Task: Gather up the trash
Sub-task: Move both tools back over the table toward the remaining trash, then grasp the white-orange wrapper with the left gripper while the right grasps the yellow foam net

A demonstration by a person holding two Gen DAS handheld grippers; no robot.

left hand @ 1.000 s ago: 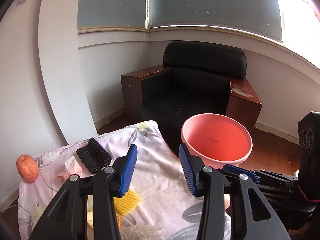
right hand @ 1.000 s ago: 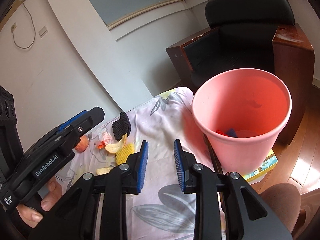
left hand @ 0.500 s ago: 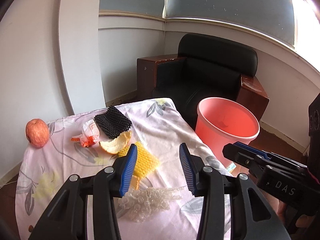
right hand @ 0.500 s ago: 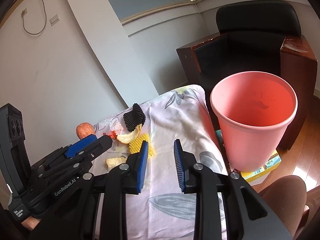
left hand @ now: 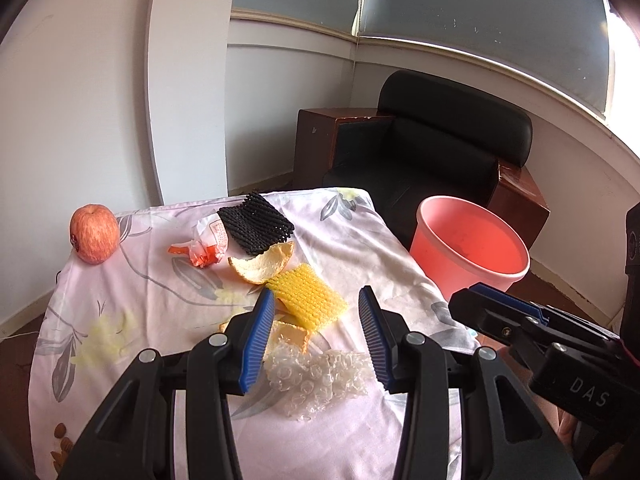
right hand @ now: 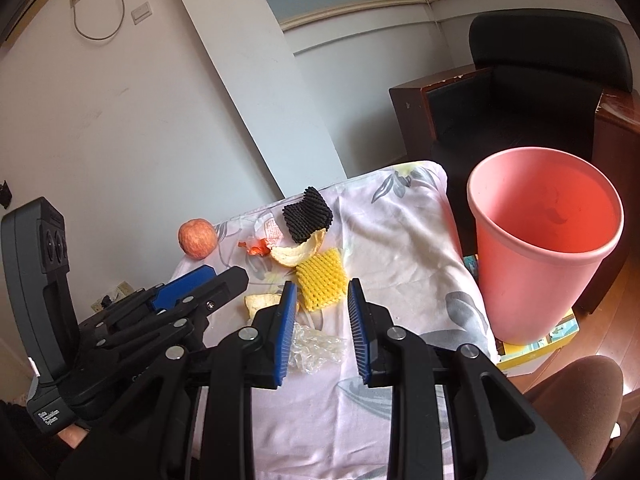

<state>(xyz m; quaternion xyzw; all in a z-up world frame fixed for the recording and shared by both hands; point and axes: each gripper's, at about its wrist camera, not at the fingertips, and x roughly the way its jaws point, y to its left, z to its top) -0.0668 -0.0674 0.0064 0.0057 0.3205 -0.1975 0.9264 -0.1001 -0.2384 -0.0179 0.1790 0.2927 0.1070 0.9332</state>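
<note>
Trash lies on a table under a floral cloth (left hand: 132,308): a yellow foam net (left hand: 310,300) (right hand: 322,278), orange peel (left hand: 262,266), a black foam net (left hand: 256,228), a crumpled wrapper (left hand: 206,246) and clear bubble wrap (left hand: 320,380) (right hand: 316,348). My left gripper (left hand: 316,300) hovers open over the yellow net and bubble wrap, holding nothing. My right gripper (right hand: 322,288) is beside it on the right, open with a narrower gap and also holding nothing. A pink bin (right hand: 548,248) (left hand: 470,254) stands on the floor off the table's right edge.
A red apple (left hand: 94,234) sits at the table's far left corner. A black armchair (left hand: 432,152) with wooden sides stands behind the bin. A yellow box (right hand: 536,340) lies under the bin. A person's knee (right hand: 576,392) is at the lower right.
Both grippers have swung left from the bin toward the trash pile and the left one has dipped. The bin has slid to the right in both views. Neither jaw gap has changed.
</note>
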